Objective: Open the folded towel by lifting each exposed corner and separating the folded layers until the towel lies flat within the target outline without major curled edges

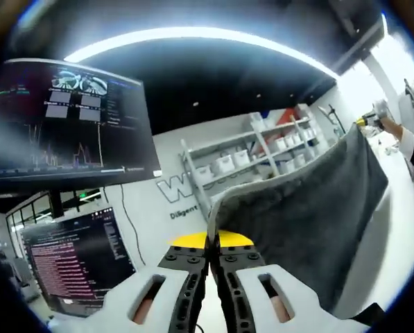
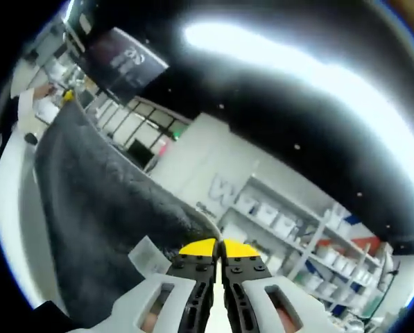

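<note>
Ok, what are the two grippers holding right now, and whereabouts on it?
Both hold the grey towel by its top edge: the left gripper is shut on one upper corner, the right gripper on the other, with the towel stretched between them.

I am working in a lab or test room — two dark monitors (image 1: 68, 125) full of plots and log text hang at one side, and white shelving (image 1: 262, 149) along the white back wall holds rows of small white bins (image 2: 279, 222). Large lettering (image 1: 175, 187) marks that wall — a long strip light (image 1: 193, 38) runs overhead.
</note>
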Demonstrator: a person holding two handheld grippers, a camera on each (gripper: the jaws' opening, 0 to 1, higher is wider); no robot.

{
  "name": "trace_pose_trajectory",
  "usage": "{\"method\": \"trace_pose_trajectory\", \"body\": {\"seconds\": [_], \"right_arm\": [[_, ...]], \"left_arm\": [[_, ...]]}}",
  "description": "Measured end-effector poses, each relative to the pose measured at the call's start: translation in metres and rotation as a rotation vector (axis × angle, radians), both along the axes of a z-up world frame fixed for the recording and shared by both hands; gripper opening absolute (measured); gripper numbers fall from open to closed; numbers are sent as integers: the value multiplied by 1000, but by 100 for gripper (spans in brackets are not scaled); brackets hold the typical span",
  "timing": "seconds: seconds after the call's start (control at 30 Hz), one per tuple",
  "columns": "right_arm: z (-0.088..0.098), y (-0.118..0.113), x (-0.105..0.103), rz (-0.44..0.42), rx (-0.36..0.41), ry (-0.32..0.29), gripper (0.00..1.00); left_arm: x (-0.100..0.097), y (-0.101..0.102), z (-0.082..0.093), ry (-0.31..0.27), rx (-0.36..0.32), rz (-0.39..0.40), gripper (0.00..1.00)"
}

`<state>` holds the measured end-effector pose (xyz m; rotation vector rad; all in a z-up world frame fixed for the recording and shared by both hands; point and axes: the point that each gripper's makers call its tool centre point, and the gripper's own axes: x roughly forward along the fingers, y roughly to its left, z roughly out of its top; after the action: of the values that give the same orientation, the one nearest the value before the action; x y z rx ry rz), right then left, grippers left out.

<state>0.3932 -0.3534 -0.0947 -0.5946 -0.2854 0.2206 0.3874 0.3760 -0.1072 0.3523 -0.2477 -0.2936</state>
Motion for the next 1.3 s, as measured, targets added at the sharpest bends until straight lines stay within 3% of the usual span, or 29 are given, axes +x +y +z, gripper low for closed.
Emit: {"method": "trace_pose_trajectory", "body": {"seconds": [0.53,0.77,1.1,1.3], "right_arm": [[19,-5,-47,-14,-11,-82,0],[7,-4,-60,-11,13,-81,0],[-7,2,-60,-3,28,-59,0],[-20,9,-51,4,7,-31,0]], "left_arm": [[-48,-5,17,-27,-50,-52,2],[-67,-6,15,-47,-24,-50,2],[-74,-3,2,-25,-30,-38,2],[-58,3,-14,10,-10,6,2]]}}
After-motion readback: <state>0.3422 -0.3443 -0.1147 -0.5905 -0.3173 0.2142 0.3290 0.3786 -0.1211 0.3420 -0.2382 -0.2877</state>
